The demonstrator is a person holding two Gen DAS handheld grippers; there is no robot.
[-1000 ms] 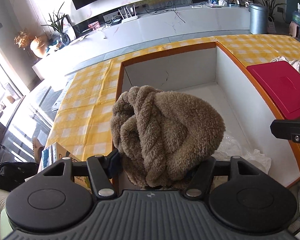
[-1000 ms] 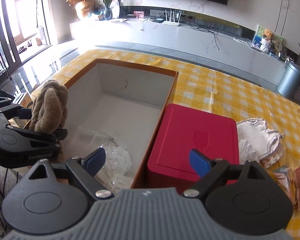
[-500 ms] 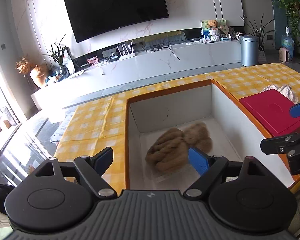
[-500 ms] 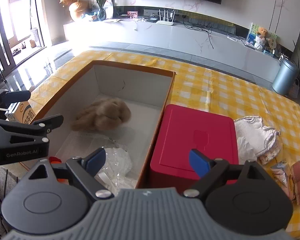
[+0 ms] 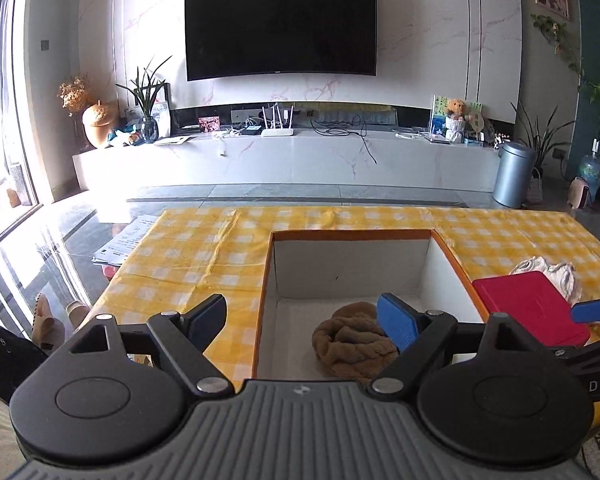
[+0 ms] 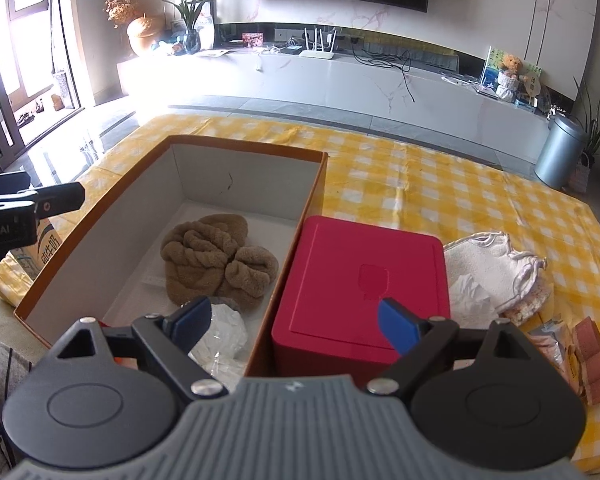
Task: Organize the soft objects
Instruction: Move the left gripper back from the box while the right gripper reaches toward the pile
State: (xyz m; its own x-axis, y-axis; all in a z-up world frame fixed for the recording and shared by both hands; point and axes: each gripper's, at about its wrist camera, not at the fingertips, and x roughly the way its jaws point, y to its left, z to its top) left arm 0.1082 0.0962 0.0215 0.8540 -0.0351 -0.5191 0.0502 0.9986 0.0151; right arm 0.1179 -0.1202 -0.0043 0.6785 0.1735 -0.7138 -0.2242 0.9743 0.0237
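Both grippers stood with jaws apart and nothing between them. Nearest the right gripper (image 6: 294,322), crumpled plastic (image 6: 220,336) lay in the box's near corner, and a red case (image 6: 364,284) sat shut just outside the box's right wall, probably parked there to keep the opening free. The left gripper (image 5: 304,320) hung above the box's near left side; its jaws had just been opening, and the gap framed only tablecloth and rim. Farther in, the brown fleece (image 6: 216,256) lay bunched on the white floor of the box (image 6: 244,148), clear of either tool, which suits a soft thing meant to be stored there. To the right of the case, a white cloth (image 6: 488,264) rested loose on the checked cloth (image 6: 440,188), likely the next piece to go in. Beyond the table stood a low cabinet (image 5: 300,156) under a TV (image 5: 280,24).
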